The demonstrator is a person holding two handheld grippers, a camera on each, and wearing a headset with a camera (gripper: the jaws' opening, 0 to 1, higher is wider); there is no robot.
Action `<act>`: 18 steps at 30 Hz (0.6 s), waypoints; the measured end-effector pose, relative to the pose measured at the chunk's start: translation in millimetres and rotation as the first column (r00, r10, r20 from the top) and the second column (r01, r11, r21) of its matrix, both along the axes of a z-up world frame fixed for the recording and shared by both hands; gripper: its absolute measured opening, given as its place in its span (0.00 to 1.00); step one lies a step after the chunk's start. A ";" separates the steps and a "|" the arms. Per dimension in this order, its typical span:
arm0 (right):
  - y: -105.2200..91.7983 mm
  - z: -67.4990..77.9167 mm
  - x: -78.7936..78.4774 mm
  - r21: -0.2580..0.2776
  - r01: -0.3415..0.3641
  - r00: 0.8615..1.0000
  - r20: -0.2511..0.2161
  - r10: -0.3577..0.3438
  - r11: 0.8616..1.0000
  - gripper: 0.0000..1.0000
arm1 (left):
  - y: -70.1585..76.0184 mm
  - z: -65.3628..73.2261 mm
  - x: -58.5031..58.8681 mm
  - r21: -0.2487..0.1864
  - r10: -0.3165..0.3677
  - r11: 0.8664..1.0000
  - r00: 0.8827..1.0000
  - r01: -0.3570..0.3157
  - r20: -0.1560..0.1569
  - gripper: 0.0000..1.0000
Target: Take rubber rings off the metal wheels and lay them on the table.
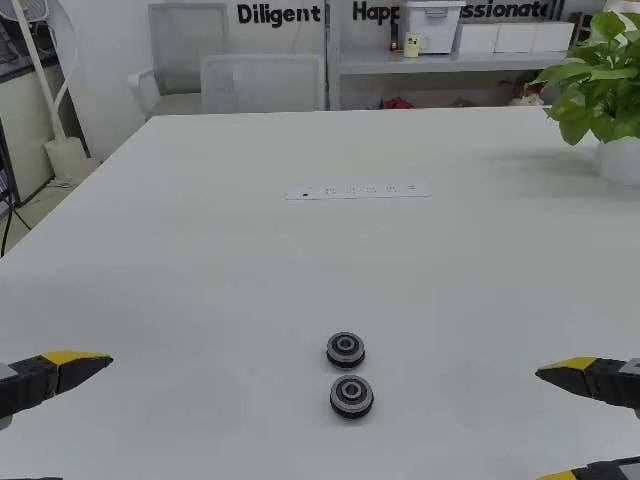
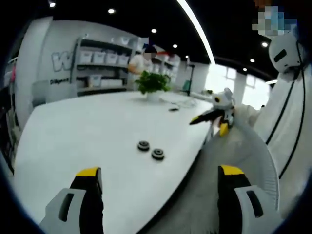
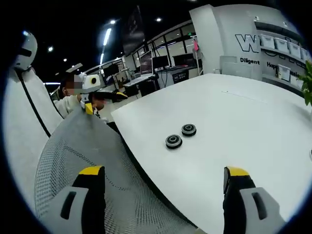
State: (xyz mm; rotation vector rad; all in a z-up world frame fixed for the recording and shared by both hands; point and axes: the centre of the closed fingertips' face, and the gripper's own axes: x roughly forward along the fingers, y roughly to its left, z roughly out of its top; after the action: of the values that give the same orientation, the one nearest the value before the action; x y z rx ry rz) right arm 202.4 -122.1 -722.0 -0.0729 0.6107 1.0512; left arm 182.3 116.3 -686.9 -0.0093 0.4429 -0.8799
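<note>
Two small metal wheels, each with a black rubber ring on it, lie flat on the white table [image 1: 200, 260] near its front edge. The farther wheel [image 1: 345, 349] [image 2: 143, 145] [image 3: 188, 129] and the nearer wheel [image 1: 351, 396] [image 2: 157, 154] [image 3: 173, 141] sit almost touching. My left gripper [image 1: 55, 420] [image 2: 161, 171] [image 3: 105, 96] is open and empty, well to the left of them. Far off to their right, my right gripper [image 1: 548, 425] [image 3: 164, 171] [image 2: 214, 117] is open too, holding nothing.
A white power strip [image 1: 358, 191] lies mid-table. A potted plant [image 1: 600, 90] stands at the right edge. Chairs [image 1: 262, 82] stand at the far side, shelves behind. A mesh chair back [image 2: 234, 161] [image 3: 73, 161] is close to the front edge.
</note>
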 end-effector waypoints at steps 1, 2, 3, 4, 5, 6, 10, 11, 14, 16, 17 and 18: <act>0.0 0.0 -0.1 0.000 0.000 1.000 0.000 0.000 1.000 0.96 | -1.4 0.4 -0.6 -0.007 -0.006 1.000 1.000 0.006 0.001 1.00; 0.0 -0.1 0.0 -0.001 0.000 1.000 0.000 0.000 1.000 0.96 | -1.9 0.8 -0.6 -0.010 -0.006 1.000 1.000 0.007 0.003 1.00; -0.1 -0.1 0.0 -0.001 0.000 1.000 0.000 0.000 1.000 0.96 | -1.8 1.0 -0.4 -0.010 -0.006 1.000 1.000 0.006 0.005 1.00; 0.0 -0.1 0.1 -0.001 0.001 1.000 0.000 -0.001 1.000 0.96 | -1.5 1.4 -0.2 -0.012 -0.005 1.000 1.000 0.005 0.008 1.00; 0.2 0.1 0.1 0.001 0.001 1.000 -0.001 -0.001 1.000 0.96 | -1.1 1.9 0.1 -0.015 -0.001 1.000 1.000 0.001 0.009 1.00; 0.4 0.2 0.2 0.003 0.002 1.000 -0.001 -0.002 1.000 0.96 | -1.0 2.2 0.2 -0.017 0.000 1.000 1.000 0.000 0.010 1.00; 0.2 0.2 0.5 0.005 0.005 1.000 -0.002 -0.005 1.000 0.96 | -0.9 1.8 0.2 -0.020 0.002 1.000 1.000 -0.002 0.007 1.00; 0.1 0.1 0.4 0.006 0.006 1.000 -0.003 -0.006 1.000 0.96 | -1.1 1.7 0.1 -0.020 0.001 1.000 1.000 -0.001 0.006 1.00; -0.3 0.4 0.9 0.008 0.010 1.000 -0.002 -0.010 1.000 0.96 | -1.1 1.7 0.1 -0.021 0.002 1.000 1.000 -0.002 0.007 1.00; -0.5 0.1 0.9 0.008 0.012 1.000 -0.003 -0.012 1.000 0.96 | -1.1 1.6 0.0 -0.024 0.003 1.000 1.000 -0.003 0.005 1.00; -0.6 0.1 0.9 0.008 0.013 1.000 -0.003 -0.013 1.000 0.96 | -1.2 1.2 -0.1 -0.024 0.003 1.000 1.000 -0.003 0.003 1.00; -0.7 0.0 1.0 0.008 0.014 1.000 -0.003 -0.014 1.000 0.96 | -1.3 1.2 -0.1 -0.023 0.003 1.000 1.000 -0.003 0.003 1.00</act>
State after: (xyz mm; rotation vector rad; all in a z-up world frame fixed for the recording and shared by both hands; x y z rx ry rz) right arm 203.4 -122.8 -722.0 -0.0598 0.6094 1.0401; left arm 182.2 115.0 -685.7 -0.0300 0.4294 -0.8821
